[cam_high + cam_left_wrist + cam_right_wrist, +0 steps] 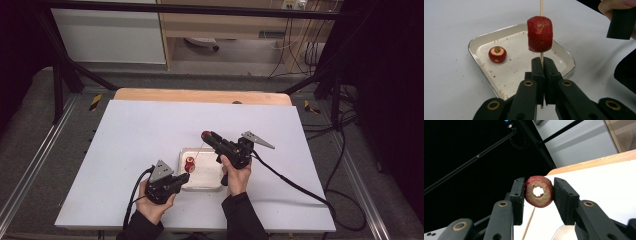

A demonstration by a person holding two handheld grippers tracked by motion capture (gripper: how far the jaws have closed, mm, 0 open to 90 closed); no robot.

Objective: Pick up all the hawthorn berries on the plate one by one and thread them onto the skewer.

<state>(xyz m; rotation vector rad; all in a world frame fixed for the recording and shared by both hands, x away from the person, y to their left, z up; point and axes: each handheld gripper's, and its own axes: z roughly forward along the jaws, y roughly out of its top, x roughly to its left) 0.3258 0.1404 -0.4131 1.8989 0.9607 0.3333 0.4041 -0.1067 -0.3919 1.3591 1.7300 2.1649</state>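
My left hand-held gripper (541, 72) clamps a wooden skewer (541, 7) carrying one strawberry piece (540, 33) above the tray (484, 72), while my right hand-held gripper (538, 195) pinches a cored strawberry slice (539, 191), whose hole I should line up squarely with the tip

Three strawberry pieces (540, 34), one wooden skewer (541, 7), one white tray (481, 38) and two grippers (186, 178).

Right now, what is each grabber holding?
Left gripper: closed on the wooden skewer.
Right gripper: closed on a cored fruit piece.
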